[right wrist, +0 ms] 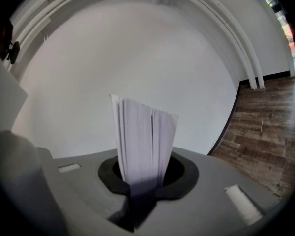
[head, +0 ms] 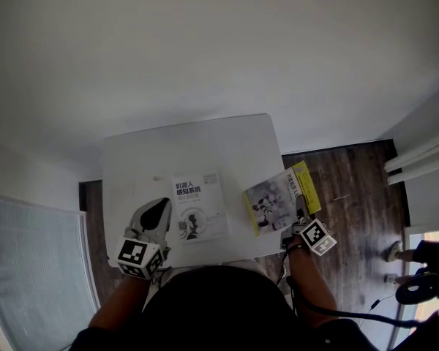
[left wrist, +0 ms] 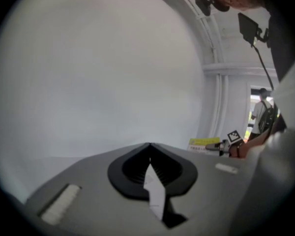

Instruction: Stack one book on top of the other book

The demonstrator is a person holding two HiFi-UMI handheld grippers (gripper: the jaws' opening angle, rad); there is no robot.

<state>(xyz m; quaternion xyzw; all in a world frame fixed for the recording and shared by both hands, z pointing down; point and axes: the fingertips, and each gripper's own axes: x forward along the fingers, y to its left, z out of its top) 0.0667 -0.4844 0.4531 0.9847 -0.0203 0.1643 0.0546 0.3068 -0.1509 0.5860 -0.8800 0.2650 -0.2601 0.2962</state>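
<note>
- Starting closest to the body: the right tongs [head: 300, 227] are clamped narrow on the near edge of the yellow book [head: 282, 197]. In the right gripper view its page block is seen edge-on, squeezed between the jaws.
- On the other side, the left tongs [head: 157, 214] are drawn in nearly tip to tip, with a thin white sliver [left wrist: 155, 191] pinched inside. What that sliver belongs to can't be made out tbh.
- A bit further out, the white book [head: 199, 207] is laid flat on the desk [head: 205, 141], cover up, just beside the left tongs, with its long axis running away from the body.
- The bit that matters: the yellow book is held to the right of the white one, apart from it. It's twisted a little off the white book's axis and hangs partly past the desk's right edge.
- So the coming move is probably a carry leftward by the right hand, with a small twist so the long axes line up before it's set down.
- Nothing has been stacked yet, and the far half of the desk isn't involved.
</note>
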